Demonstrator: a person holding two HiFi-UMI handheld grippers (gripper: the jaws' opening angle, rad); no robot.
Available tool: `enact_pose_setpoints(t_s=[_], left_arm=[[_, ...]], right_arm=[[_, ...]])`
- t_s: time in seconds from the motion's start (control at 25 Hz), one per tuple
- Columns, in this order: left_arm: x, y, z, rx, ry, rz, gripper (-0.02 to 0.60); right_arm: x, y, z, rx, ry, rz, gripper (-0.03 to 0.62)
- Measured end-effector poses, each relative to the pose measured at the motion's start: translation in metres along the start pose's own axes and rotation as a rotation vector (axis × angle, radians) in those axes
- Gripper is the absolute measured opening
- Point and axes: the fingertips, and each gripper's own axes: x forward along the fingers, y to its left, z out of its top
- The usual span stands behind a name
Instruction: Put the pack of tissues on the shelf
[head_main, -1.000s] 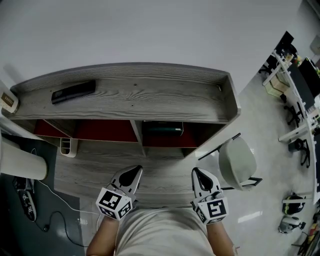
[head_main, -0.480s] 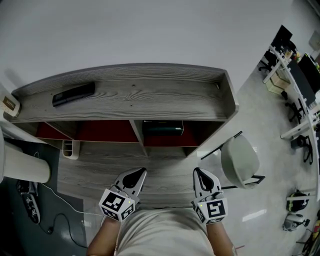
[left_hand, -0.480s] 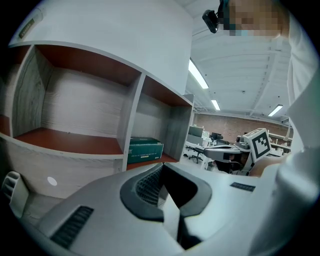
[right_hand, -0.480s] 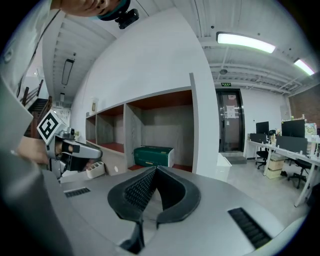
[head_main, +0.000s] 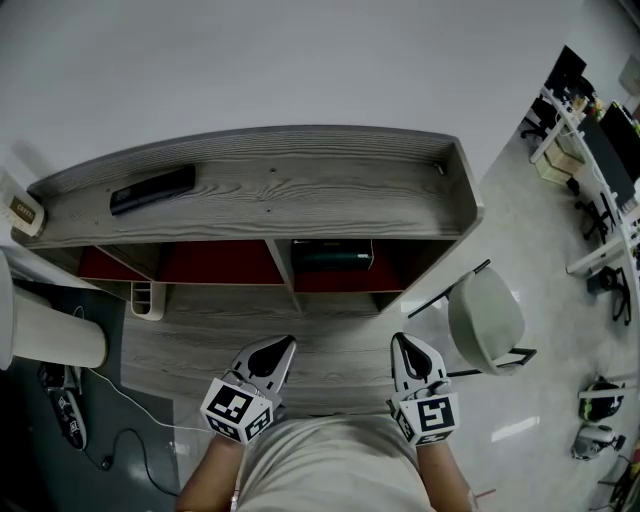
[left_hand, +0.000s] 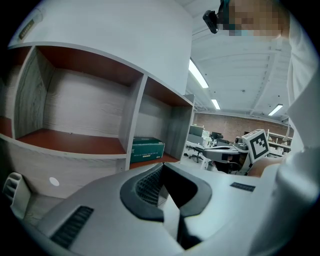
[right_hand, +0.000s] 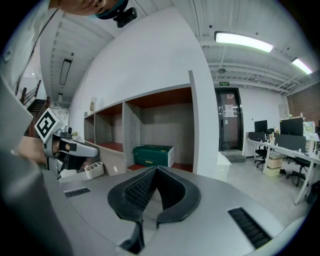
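1. Left gripper (head_main: 272, 358) is clenched, its jaws pressed together with nothing between them; it hangs low over the near edge of the grey wood tabletop (head_main: 190, 335), close to the person's body.
2. The right gripper (head_main: 410, 355) is likewise closed tight and empty, held level with the left one, and the two are well apart from each other.
3. The pack of tissues (head_main: 332, 256), a dark green box, lies flat on the red-brown floor of the right-hand compartment of the shelf (head_main: 300, 195), just beside the upright divider. Neither gripper touches it; both are well clear of it, across the tabletop.
4. Judged from this layout, the task looks finished: the pack sits inside the shelf, settled and not tilted, and both grippers have nothing in them. No other pack of tissues shows on the tabletop or in either gripper view.
5. What remains, if anything, seems only to be a rest pose. Whether the pack is pushed fully to the back of its compartment cannot be told from these views.
6. Other things stay out of the way: a black bar-shaped object (head_main: 152, 188) lies on the shelf's top board at the left, a small white organiser (head_main: 146, 297) stands on the tabletop under the left compartment, and a pale chair (head_main: 485, 322) stands off the right end.
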Motion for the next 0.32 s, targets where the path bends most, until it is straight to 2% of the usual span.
enact_pose_setpoints(t_s=[0.32], left_arm=[[-0.0039,0.0077,0.0020,-0.015,-0.015,0.013,0.014]], right_arm=[[0.0049,0.0033,-0.0029,0.000,0.011,0.001,0.026]])
